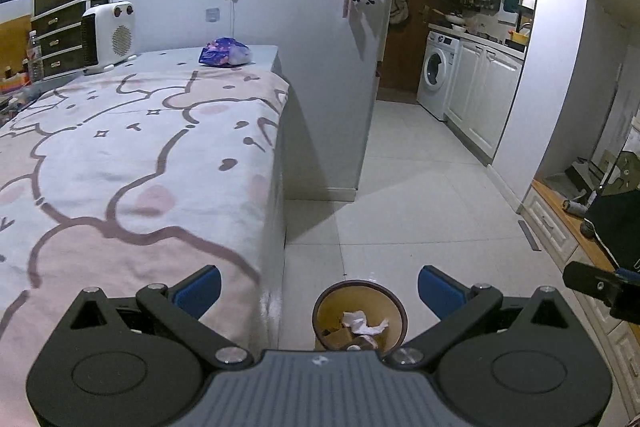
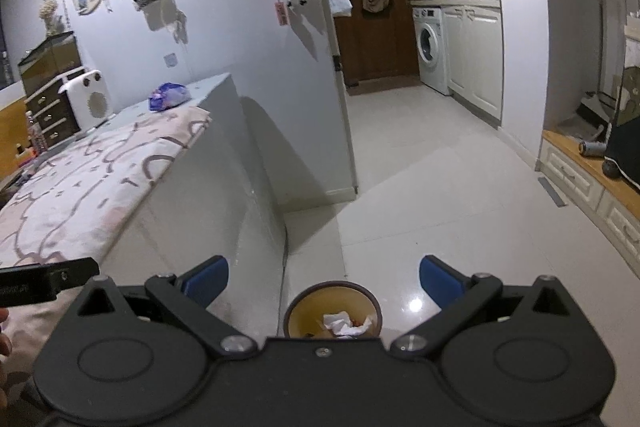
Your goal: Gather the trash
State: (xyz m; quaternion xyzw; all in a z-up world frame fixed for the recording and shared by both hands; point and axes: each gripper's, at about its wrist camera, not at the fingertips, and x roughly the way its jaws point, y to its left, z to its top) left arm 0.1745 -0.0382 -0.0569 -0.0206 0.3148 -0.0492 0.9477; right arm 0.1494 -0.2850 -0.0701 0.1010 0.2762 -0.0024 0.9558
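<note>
A small round bin [image 1: 394, 305] with a dark rim and yellow inside stands on the white floor beside the table's end; crumpled white paper [image 1: 362, 321] lies in it. My left gripper [image 1: 319, 291] hangs open above it, blue pads wide apart, nothing between them. In the right wrist view the same bin [image 2: 294, 311] with its paper [image 2: 340, 321] sits just below my right gripper [image 2: 324, 281], which is also open and holds nothing. A purple-blue plastic wrapper [image 1: 225, 53] [image 2: 168, 97] lies at the far end of the table.
A pink patterned cloth [image 1: 120, 163] covers the table. At the table's far left stand a white heater [image 1: 107, 37] and a drawer unit. A partition wall [image 1: 320, 67] rises behind it. The tiled floor [image 1: 420, 187] runs toward a washing machine [image 1: 438, 73]. Low cabinets [image 1: 552, 227] line the right.
</note>
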